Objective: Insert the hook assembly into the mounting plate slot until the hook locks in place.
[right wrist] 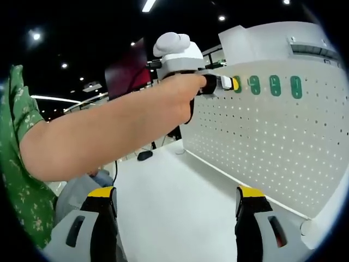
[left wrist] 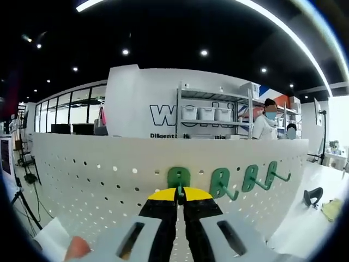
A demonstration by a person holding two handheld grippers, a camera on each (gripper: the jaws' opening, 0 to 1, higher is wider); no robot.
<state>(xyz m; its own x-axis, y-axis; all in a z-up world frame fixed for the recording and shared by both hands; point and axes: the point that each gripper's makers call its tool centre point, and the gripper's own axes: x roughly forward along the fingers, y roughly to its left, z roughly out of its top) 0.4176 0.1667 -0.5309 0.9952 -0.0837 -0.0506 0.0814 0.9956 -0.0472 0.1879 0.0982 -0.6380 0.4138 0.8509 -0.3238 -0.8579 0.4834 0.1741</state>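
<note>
four green hooks are sitting on the white pegboard; the left gripper is pinching the leftmost hook between its closed jaws, pressed against the board, with three mounted hooks just right of its tips. the right gripper is hanging with jaws spread wide and empty, the pegboard lying ahead to its right.

Left tongs: jaws lying nearly together at lower centre of the left gripper view, yellow tips meeting. In the right gripper view, they are reaching rightward at upper centre, gripped by a hand on a bare forearm. Right tongs: jaws standing wide apart at the bottom corners, holding nothing.
</note>
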